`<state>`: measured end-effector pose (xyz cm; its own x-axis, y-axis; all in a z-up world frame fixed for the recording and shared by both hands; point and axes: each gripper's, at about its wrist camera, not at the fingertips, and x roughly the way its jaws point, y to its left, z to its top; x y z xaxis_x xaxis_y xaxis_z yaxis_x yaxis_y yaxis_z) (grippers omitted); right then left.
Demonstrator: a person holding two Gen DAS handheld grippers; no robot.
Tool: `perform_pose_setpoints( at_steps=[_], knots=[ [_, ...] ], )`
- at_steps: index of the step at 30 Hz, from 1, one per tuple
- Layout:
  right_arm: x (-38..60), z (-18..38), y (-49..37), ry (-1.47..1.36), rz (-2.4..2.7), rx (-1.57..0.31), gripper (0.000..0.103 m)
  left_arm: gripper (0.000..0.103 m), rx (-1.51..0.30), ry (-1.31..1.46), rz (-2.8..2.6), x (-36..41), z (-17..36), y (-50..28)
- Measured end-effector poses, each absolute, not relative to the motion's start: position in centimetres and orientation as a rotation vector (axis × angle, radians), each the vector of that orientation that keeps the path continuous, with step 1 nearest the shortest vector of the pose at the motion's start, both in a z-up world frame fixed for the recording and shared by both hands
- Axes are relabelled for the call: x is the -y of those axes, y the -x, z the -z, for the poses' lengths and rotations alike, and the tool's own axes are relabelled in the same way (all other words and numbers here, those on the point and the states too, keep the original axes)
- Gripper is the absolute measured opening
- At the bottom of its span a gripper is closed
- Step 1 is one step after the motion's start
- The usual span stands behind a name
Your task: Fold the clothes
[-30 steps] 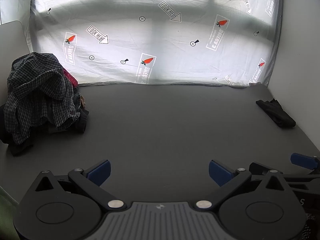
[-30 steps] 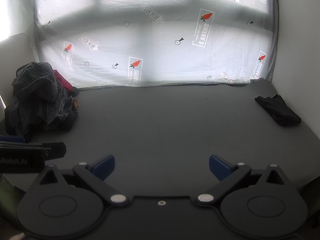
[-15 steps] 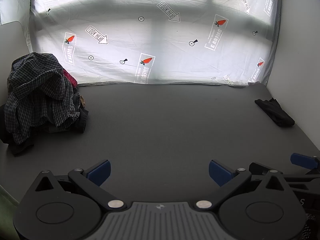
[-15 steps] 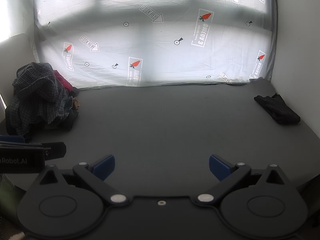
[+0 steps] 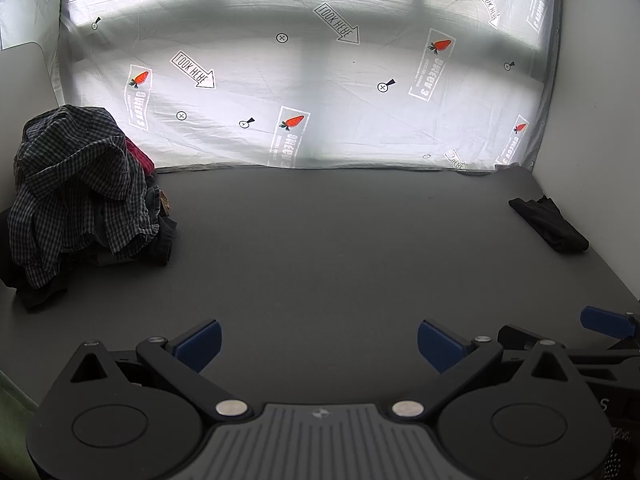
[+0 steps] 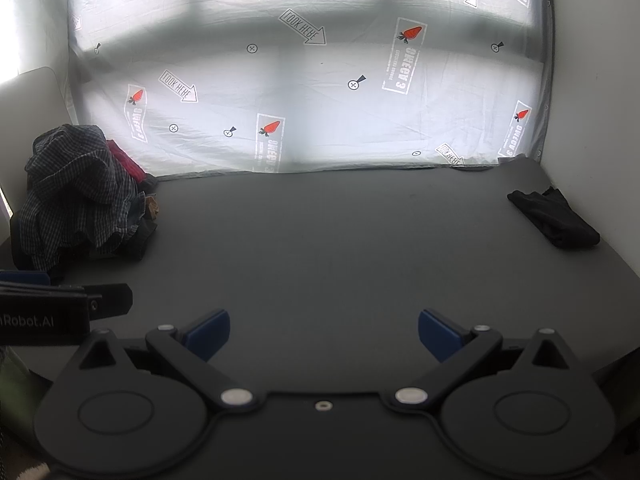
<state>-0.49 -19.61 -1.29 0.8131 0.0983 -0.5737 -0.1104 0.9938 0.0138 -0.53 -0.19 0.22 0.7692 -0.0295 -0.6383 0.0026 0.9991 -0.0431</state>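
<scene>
Both hand-held grippers, left gripper and right gripper, hover with jaws apart and empty over the dark grey table. A heap of rumpled checked shirts waits far left; a folded black garment lies far right. Next, likely, fetching a shirt from the heap.

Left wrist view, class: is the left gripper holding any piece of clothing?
No. The left gripper is open with only bare grey table between its fingers; the checked shirt pile lies apart at far left.
</scene>
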Motion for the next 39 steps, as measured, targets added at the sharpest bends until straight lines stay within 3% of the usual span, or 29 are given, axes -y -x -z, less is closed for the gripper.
perform_pose_setpoints(
  at_steps=[15, 24, 29, 32, 39],
  knots=[
    [20.0, 1.2, 0.4, -0.004, -0.09, -0.627, 0.102, 0.103, -0.698, 0.067, 0.074, 0.3, -0.4, -0.5],
    [24.5, 0.4, -0.9, -0.059, -0.078, -0.548, 0.103, 0.103, -0.658, 0.355, 0.249, 1.9, 0.2, -4.1],
    [28.5, 0.3, -5.4, -0.19, -0.169, -0.42, 0.103, 0.103, -0.611, 0.459, 0.203, 3.8, -0.5, -7.3],
    [30.1, 0.0, -10.2, -0.26, -0.226, -0.44, 0.103, 0.103, -0.632, 0.504, 0.122, 4.5, -1.5, -9.8],
    [29.0, 0.4, -19.6, -0.156, -0.381, -0.452, 0.103, 0.103, -0.635, 0.625, -0.113, 2.0, -2.5, -13.8]
  ],
)
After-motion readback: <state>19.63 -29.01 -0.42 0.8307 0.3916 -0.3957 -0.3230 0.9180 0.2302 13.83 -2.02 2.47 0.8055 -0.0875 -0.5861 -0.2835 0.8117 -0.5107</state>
